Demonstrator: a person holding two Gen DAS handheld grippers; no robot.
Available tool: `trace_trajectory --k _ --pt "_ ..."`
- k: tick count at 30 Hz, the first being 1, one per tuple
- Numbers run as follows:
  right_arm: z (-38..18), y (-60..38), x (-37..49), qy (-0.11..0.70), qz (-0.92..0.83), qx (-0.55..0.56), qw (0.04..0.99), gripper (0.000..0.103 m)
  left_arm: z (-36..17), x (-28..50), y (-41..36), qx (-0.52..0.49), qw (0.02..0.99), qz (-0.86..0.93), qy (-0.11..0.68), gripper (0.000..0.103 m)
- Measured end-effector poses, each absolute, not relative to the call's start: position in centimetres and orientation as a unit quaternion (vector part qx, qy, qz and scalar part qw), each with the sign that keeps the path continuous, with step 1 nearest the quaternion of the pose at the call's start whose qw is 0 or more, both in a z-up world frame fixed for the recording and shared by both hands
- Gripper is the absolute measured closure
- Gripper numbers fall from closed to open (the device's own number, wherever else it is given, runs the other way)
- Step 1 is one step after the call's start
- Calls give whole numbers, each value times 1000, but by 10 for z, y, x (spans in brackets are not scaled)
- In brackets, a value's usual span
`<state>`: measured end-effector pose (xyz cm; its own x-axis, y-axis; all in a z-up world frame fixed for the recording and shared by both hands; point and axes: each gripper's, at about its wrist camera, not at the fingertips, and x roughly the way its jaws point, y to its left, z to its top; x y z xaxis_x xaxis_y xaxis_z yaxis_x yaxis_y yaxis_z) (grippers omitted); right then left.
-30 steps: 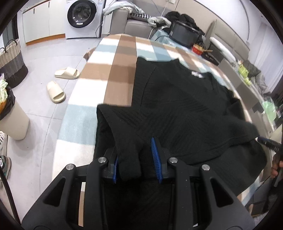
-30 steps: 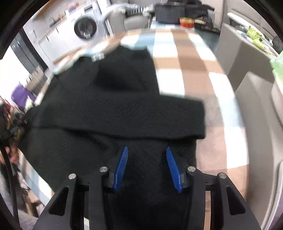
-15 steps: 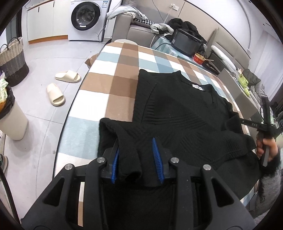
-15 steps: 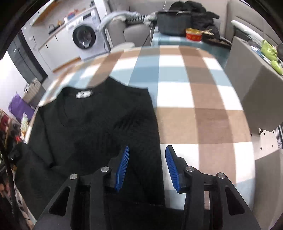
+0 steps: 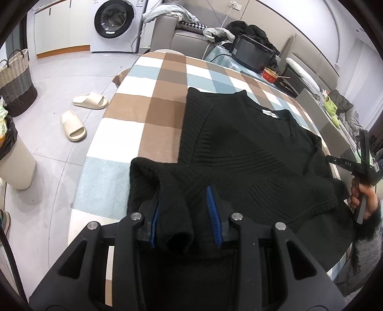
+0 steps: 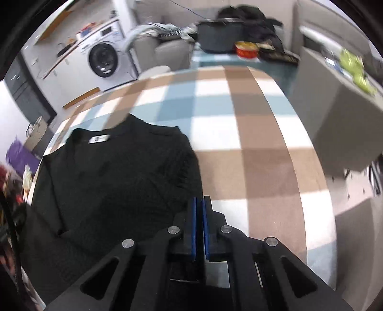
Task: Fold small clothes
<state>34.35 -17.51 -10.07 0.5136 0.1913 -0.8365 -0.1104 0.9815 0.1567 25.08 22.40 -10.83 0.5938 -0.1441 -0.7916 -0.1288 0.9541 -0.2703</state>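
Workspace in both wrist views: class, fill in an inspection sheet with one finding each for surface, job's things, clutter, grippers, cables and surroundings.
Surface: checked cloth covers the table.
Job's things: black sweater lies front up, label at the collar; one sleeve is folded across its body.
Clutter: black box and red bowl on the far table.
Grippers: left gripper has sweater fabric between its fingers; right gripper has just closed, its fingers shut at the sweater's edge, and whether they pinch cloth cannot be told.
Cables: one runs up the wall behind the box.
Surroundings: washing machine, slippers, basket, sofa.
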Motion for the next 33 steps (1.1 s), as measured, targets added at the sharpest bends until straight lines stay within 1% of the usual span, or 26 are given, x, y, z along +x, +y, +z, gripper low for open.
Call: trace_trajectory --k 1,3,4,5,8,12,13,15,17,19,23,25,27,28,30,31,33 --pt "-100 -175 343 483 81 40 871 98 -108 249 225 -152 879 -2 451 74" --pt "-93 -173 341 475 68 27 877 94 -107 246 228 -156 880 -1 450 74" --pt "-86 -172 339 463 78 38 882 90 -106 244 229 -158 880 0 448 74" --pt "-82 -172 338 456 87 45 885 88 -105 243 230 -159 881 0 446 74" --pt "-71 -156 338 434 123 28 892 88 -105 243 231 -165 883 -2 440 74" --pt "-89 -129 355 467 180 21 865 88 -106 247 229 -168 882 -5 440 74" --pt "-95 -127 360 476 169 14 863 88 -107 247 230 -168 882 -5 440 74" --pt "-107 -133 370 486 90 -5 869 88 -109 248 232 -170 881 -3 442 74" --pt "-103 -150 373 480 56 31 875 88 -111 249 234 -173 879 1 444 74" --pt "-94 -155 368 467 44 30 883 87 -114 250 236 -176 878 2 445 74" --pt "-86 -131 354 466 153 27 871 87 -117 253 236 -182 875 -1 448 74" --pt "-92 -112 354 476 184 7 860 83 -117 255 234 -182 876 -3 447 74" --pt "-106 -105 365 491 145 -18 859 83 -116 254 232 -183 877 -6 445 74" --pt "-108 -111 368 488 141 0 861 85 -115 254 232 -184 877 -7 443 74" --pt "-105 -121 374 493 113 20 862 81 -114 253 233 -187 878 -8 441 74" --pt "-101 -127 374 488 71 6 870 77 -114 253 233 -190 878 -9 440 74" --pt "-94 -141 370 482 44 7 875 75 -115 253 235 -193 876 -10 442 74"
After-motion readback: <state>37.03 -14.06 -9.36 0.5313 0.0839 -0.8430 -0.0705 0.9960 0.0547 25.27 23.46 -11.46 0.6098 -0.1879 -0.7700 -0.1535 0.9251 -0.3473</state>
